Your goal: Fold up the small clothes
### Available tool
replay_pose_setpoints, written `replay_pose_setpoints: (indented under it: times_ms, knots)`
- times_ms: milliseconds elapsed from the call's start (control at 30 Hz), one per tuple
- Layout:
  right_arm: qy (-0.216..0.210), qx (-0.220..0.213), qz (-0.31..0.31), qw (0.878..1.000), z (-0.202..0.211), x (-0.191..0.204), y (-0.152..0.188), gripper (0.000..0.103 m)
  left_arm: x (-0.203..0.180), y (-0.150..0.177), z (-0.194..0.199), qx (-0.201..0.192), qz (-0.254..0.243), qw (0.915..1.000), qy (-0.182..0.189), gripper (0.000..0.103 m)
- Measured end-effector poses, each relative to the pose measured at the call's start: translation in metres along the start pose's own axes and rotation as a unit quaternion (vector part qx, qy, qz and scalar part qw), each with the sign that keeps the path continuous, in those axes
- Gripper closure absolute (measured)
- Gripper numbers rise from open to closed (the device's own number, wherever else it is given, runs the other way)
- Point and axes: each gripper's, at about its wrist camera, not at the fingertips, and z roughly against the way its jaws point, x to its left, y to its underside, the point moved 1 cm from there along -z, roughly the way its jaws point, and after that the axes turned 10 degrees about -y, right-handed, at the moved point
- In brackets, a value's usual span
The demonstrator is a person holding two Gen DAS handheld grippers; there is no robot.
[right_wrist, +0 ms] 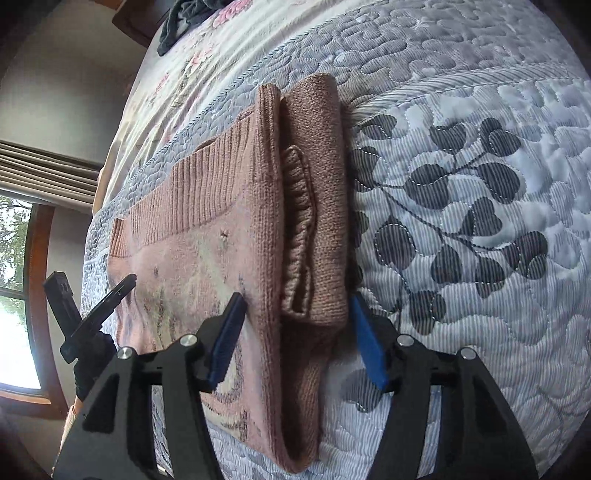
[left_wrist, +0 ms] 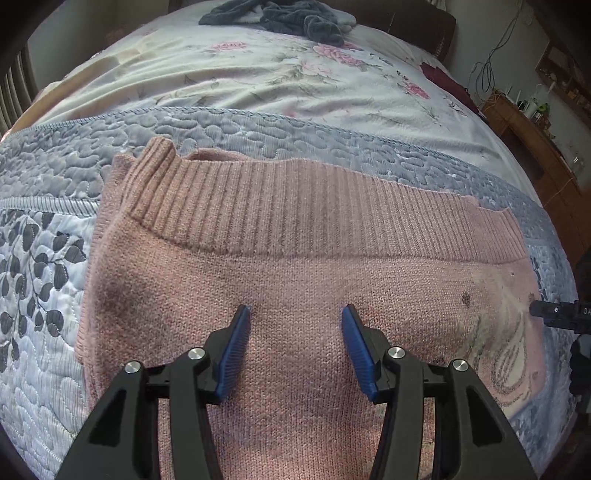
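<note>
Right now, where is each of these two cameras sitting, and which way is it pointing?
Left wrist: on the left gripper, looking down across the pink sweater toward its ribbed hem; own blue fingers open; the other gripper's tip shows at the right edge.
Right wrist: on the right gripper, looking along the sweater's folded edge; own fingers open, straddling that edge; the left gripper shows at left.
Shared: the sweater, the quilted bedspread, the dark clothes pile.

The folded sweater (left_wrist: 295, 266) lies on the quilt (left_wrist: 44, 258) across the bed, ribbed hem on its far side, with a blanket (left_wrist: 258, 81) behind it and crumpled clothes (left_wrist: 280, 14) farther back.
</note>
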Motion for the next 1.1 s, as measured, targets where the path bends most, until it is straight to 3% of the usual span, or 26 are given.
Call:
replay_pose_setpoints:
  times_ms: [133, 367, 867, 1000, 1100]
  knots:
    - [-0.016, -0.009, -0.011, 1.0, -0.009, -0.001, -0.004, 0.045, 0.001, 0.001, -0.002, -0.001, 0.0, 1.0, 0.006, 0.05]
    - [-0.045, -0.02, -0.029, 0.998, -0.008, -0.009, -0.006, 0.071, 0.002, 0.0, -0.003, 0.003, -0.001, 1.0, 0.009, 0.05]
    - [-0.03, -0.028, -0.043, 0.998, -0.011, -0.011, 0.0, 0.074, 0.003, 0.002, -0.004, 0.004, 0.003, 0.9999, 0.012, 0.049]
    - [-0.009, -0.025, -0.021, 0.999, -0.004, 0.017, -0.003, 0.078, 0.006, 0.003, 0.013, 0.004, 0.003, 0.9997, 0.024, 0.05]
    - [-0.027, -0.03, 0.008, 0.999, 0.005, 0.056, -0.008, 0.078, 0.013, 0.005, 0.031, -0.01, -0.002, 0.9993, 0.036, 0.05]
